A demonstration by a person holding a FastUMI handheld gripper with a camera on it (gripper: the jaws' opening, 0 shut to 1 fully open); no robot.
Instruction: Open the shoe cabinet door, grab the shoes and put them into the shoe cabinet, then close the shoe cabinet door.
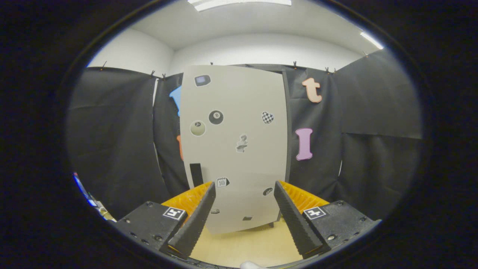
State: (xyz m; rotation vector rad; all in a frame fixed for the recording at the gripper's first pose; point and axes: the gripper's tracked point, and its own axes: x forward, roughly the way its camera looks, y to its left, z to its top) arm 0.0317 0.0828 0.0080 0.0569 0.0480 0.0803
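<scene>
Black cloth hangs on the booth's walls under a white ceiling with a strip light (242,3), and a pale wooden floor (246,248) runs beneath the gripper view.

The gripper (244,188) has its jaws spread wide, well apart from each other, with nothing between them and touching nothing; they point toward 12 o'clock, straight at the shoe cabinet.

The shoe cabinet door (235,149) stands just beyond the jaws, upright on the floor, its long axis running from 6 to 12 o'clock. Its flat face is turned toward the camera. A dark edge of the shoe cabinet (287,130) shows along the door's 3 o'clock side. The door is a plain pale grey panel dotted with small stickers: a black billiard-ball sticker (216,117) near the upper middle, a pale ball sticker (198,128) just at its 8 o'clock, and a chequered heart sticker (267,117) toward 3 o'clock. A dark rectangular handle (196,174) sits low on the door's 9 o'clock edge, just above the left jaw's tip.
</scene>
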